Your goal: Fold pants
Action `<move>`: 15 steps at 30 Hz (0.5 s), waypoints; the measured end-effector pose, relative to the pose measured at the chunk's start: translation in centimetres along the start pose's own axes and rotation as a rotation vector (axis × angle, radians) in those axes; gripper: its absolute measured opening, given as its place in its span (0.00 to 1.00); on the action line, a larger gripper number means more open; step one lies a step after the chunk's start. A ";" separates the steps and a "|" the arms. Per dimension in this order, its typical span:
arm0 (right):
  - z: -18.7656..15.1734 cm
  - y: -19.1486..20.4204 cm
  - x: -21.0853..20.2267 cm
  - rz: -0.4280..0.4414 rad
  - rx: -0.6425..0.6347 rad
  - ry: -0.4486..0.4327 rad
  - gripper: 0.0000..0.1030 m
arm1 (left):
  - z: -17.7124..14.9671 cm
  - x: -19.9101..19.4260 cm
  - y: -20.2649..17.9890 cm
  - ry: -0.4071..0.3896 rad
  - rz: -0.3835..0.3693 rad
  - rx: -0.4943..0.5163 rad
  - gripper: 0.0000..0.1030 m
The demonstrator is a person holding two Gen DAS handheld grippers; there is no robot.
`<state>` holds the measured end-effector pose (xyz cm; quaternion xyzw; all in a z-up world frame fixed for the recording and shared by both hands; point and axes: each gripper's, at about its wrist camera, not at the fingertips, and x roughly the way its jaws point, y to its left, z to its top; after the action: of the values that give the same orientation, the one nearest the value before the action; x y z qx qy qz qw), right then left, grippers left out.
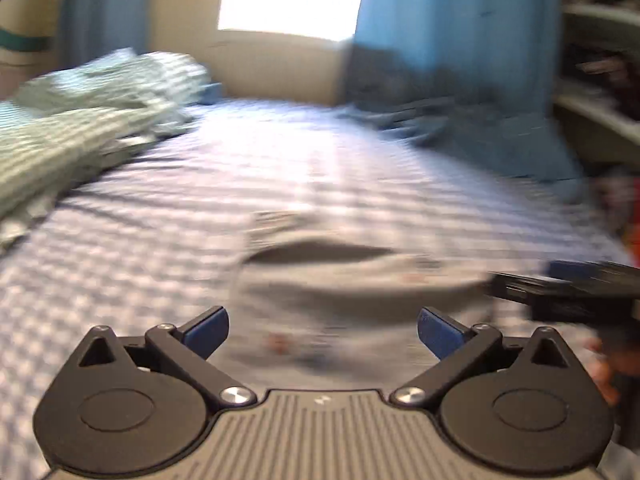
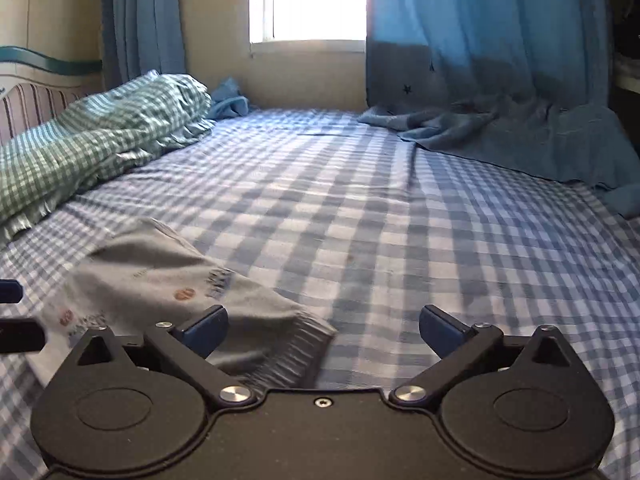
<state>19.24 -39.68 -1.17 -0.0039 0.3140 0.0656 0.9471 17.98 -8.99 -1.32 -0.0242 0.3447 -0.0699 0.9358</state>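
The left wrist view is blurred, so the small grey pants with orange prints [image 1: 340, 292] show only as a soft shape just ahead of the left gripper [image 1: 322, 332], whose blue-tipped jaws stand wide apart and hold nothing. The right gripper [image 2: 322, 332] is also spread wide and empty; the pants lie at its left on the blue checked bedsheet [image 2: 400, 208]. Much sheet is free to the right. A green checked blanket [image 2: 92, 140] borders the left side, a blue star curtain [image 2: 500, 80] the far right.
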 end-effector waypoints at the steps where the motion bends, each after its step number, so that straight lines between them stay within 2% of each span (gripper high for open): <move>1: -0.2 0.9 0.4 0.021 0.007 0.014 0.99 | 0.2 1.5 0.8 0.055 0.090 0.011 1.00; 3: -1.1 3.0 1.4 0.002 -0.034 0.063 0.99 | -0.6 4.3 2.1 0.154 0.181 0.086 0.99; 4: -1.8 3.6 1.6 -0.025 -0.062 0.078 0.99 | -1.2 5.2 2.7 0.180 0.188 0.120 1.00; 6: -3.8 4.2 1.5 -0.108 -0.119 0.103 0.99 | -2.2 4.8 4.3 0.135 0.121 0.114 1.00; 7: -4.8 3.9 1.2 -0.136 -0.132 0.107 0.99 | -2.4 4.7 4.9 0.141 0.103 0.115 1.00; 10: -7.4 1.6 -1.1 -0.091 -0.087 0.038 0.99 | -2.3 4.5 6.6 0.157 0.047 0.079 1.00; 12: -7.4 0.8 -2.0 -0.064 -0.067 0.019 0.99 | -1.8 3.8 7.4 0.183 0.037 0.053 0.99; 13: -6.8 0.6 -2.3 -0.059 -0.059 0.018 0.99 | -1.0 3.5 7.7 0.176 0.040 0.049 1.00; 15: -5.2 0.9 -3.1 -0.089 -0.061 -0.047 0.99 | 0.8 3.1 7.5 0.099 0.027 0.083 1.00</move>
<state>13.53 -39.40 -3.49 -0.0450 0.2891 0.0332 0.9557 21.72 -1.99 -3.45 0.0227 0.3877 -0.0728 0.9186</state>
